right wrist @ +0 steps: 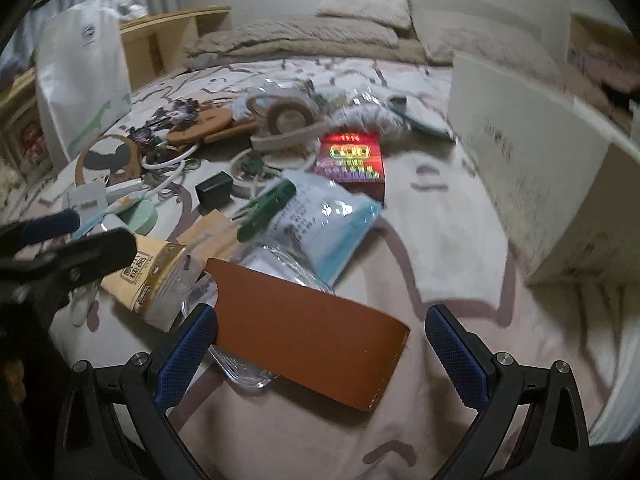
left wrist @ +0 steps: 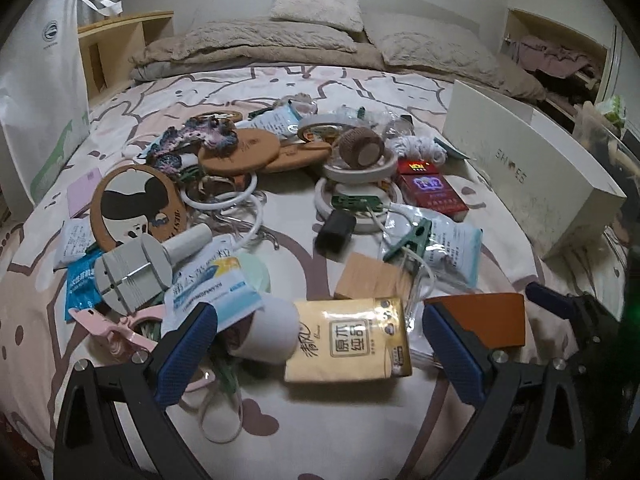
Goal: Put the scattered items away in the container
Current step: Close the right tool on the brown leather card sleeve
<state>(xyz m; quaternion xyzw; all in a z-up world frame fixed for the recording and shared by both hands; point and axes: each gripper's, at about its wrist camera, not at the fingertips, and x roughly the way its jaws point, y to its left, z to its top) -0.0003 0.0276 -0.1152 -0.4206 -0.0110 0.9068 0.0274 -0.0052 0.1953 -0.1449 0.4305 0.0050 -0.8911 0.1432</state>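
Small items lie scattered over a patterned bedsheet [left wrist: 340, 420]. My left gripper [left wrist: 320, 356] is open and low over a yellow tissue pack [left wrist: 348, 340], which lies between its blue pads beside a white roll [left wrist: 268, 328]. A brown leather wallet [right wrist: 304, 332] lies flat on clear plastic between the wide-apart fingers of my right gripper [right wrist: 322, 354], which is open too. The wallet [left wrist: 480, 320] also shows in the left wrist view, just right of the tissue pack. A white open box [right wrist: 536, 184] stands at the right, also seen as the box [left wrist: 532, 168].
The pile holds a red cigarette pack [right wrist: 352, 156], a black adapter [left wrist: 336, 232], a green clip [left wrist: 408, 240], wipe packets, cork coasters [left wrist: 240, 152] and white rings. A white paper bag [left wrist: 40, 92] stands at the left. Pillows [left wrist: 316, 0] lie at the back. Bare sheet [right wrist: 440, 232] lies before the box.
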